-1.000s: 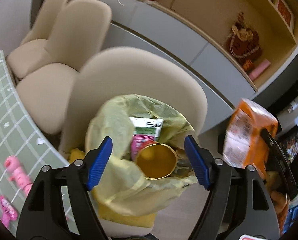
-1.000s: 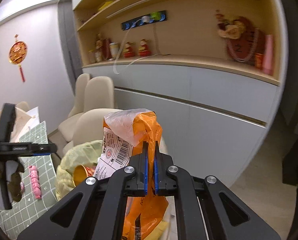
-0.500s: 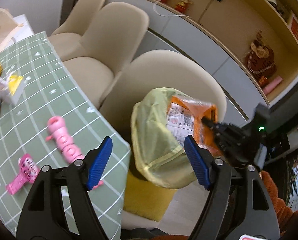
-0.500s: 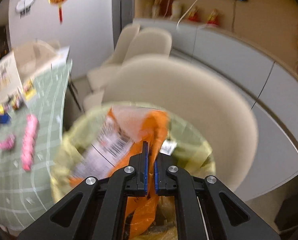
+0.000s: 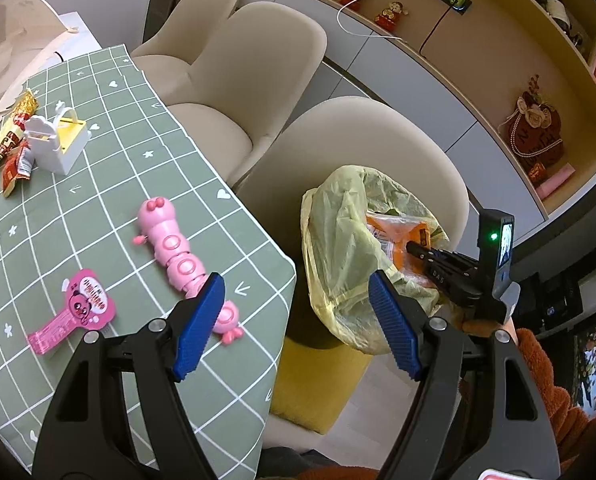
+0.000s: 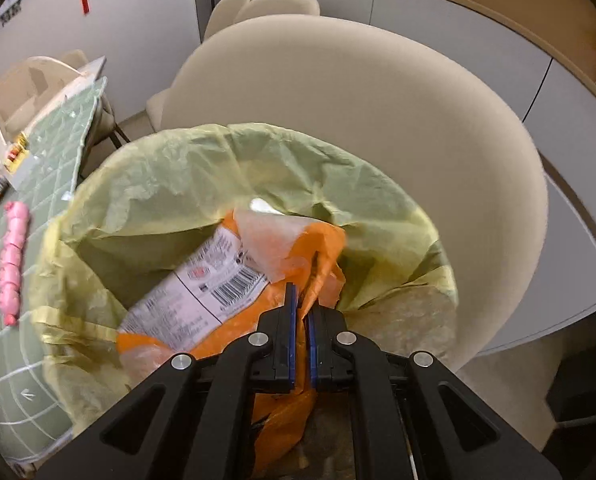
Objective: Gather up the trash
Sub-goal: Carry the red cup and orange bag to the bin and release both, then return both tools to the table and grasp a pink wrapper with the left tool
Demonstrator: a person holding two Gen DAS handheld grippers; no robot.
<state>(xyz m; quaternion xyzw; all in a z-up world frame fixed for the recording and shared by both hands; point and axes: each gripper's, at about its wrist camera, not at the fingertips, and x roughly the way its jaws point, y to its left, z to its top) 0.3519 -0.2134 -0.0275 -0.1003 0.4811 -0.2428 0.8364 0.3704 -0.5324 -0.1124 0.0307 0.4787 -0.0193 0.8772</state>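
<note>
In the right wrist view, the right gripper point(image 6: 301, 320) sits nearest at six o'clock, its blue-padded jaws pinched almost together on a fold of the crinkly orange plastic snack bag point(image 6: 298, 272). The bag hangs inside the mouth of the pale yellow-green plastic bin liner point(image 6: 226, 160), tilted toward nine o'clock. Its white printed label point(image 6: 202, 284) carries a barcode and a round red mark; the small print is too blurred to read.

In the left wrist view, the left gripper point(image 5: 296, 320) is spread wide with nothing between its blue ribbed pads point(image 5: 197, 324). The gap frames the corner of the green checked tablecloth point(image 5: 98, 160) and the near side of the liner point(image 5: 337, 240). At three o'clock the right gripper point(image 5: 411, 247) reaches into the liner, and white letters on its black body are too small to make out. Only a patch of the orange bag point(image 5: 393, 232) shows over the liner's rim.

On the cloth at nine o'clock lie a pink plastic caterpillar toy point(image 5: 170, 244) and a flat pink cardboard tag with a cartoon face point(image 5: 78, 308) — its lettering is not legible. Farther off, at ten o'clock, stand a small white and yellow box point(image 5: 60, 142) and red and yellow snack wrappers point(image 5: 10, 140) with writing that cannot be read.

Behind the liner rises a cream rounded chair back point(image 5: 369, 148); two more cream chairs point(image 5: 258, 64) stand beyond it at twelve o'clock.
</note>
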